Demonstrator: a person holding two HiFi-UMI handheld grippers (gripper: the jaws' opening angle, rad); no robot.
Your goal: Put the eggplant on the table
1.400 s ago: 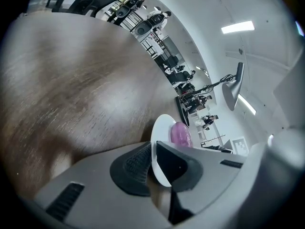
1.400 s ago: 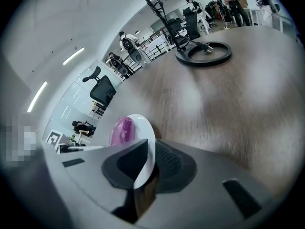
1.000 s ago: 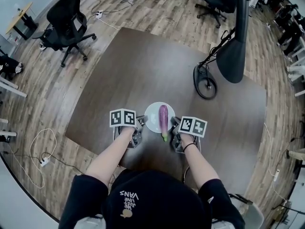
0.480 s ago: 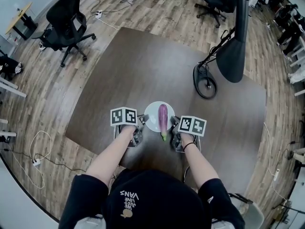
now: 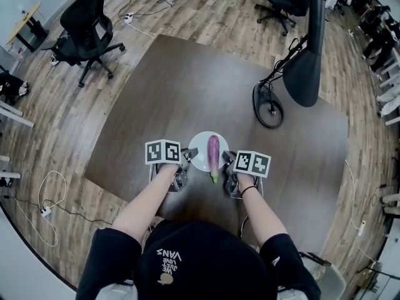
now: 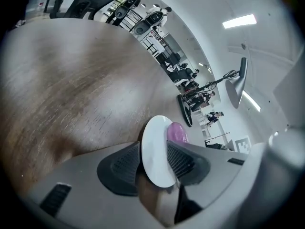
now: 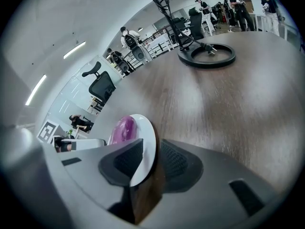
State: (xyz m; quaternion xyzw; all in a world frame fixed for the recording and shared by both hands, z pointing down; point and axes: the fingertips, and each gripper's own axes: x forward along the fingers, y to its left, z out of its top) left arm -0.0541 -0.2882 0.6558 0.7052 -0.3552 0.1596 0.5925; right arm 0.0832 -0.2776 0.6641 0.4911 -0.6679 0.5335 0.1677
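Note:
A purple eggplant (image 5: 214, 156) lies lengthwise on a small white plate (image 5: 199, 152) that rests on the dark wooden table (image 5: 187, 92), close to its near edge. My left gripper (image 5: 185, 162) is at the plate's left rim. In the left gripper view its jaws are opening, with the plate (image 6: 155, 151) rim between the pads (image 6: 125, 163) and the eggplant (image 6: 177, 132) just behind. My right gripper (image 5: 226, 165) is at the right rim. Its pads (image 7: 125, 160) sit close on either side of the plate (image 7: 145, 144), with the eggplant (image 7: 124, 128) beyond.
A black round lamp base (image 5: 269, 108) with a cable and a dark lamp head (image 5: 306, 67) stand at the table's far right. Office chairs (image 5: 87, 24) are on the wooden floor beyond the table. Bare tabletop stretches away ahead of the plate.

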